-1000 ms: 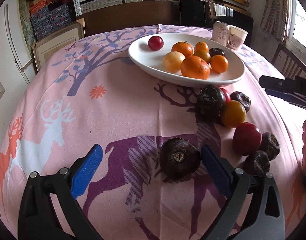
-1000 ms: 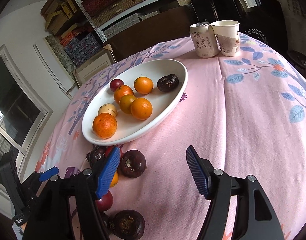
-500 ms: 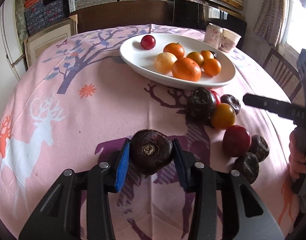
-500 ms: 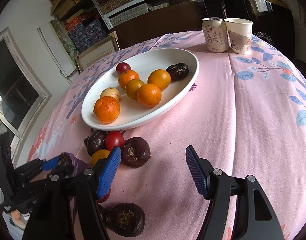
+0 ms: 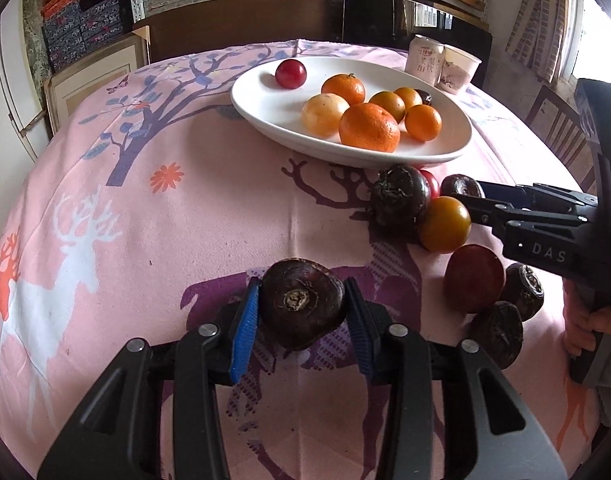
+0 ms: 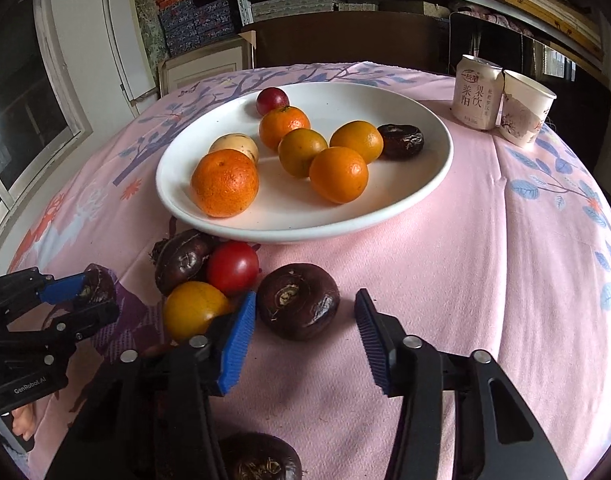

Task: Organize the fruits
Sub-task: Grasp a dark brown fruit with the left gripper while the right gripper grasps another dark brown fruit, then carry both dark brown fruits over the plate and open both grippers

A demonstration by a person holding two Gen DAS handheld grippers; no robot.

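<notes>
Seven fruits sit in the white plate (image 6: 421,184), several wait on the tabletop (image 6: 485,280); the left gripper (image 5: 303,312) pinches a dark water chestnut (image 5: 301,304), the right gripper (image 6: 305,320) spread around another chestnut (image 6: 299,300).

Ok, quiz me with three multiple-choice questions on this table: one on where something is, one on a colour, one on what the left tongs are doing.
1. Where does the drink can stand?
A among the loose fruit
B beside the paper cup
C on a shelf

2. What colour is the plate?
A white
B blue
C black

3. The left tongs are:
A open above the cloth
B out of view
C shut on a dark fruit

Answers:
1 B, the can and cup stand side by side beyond the plate.
2 A, its bare surface shows white around the fruit.
3 C, both blue pads press the fruit's sides.
</notes>
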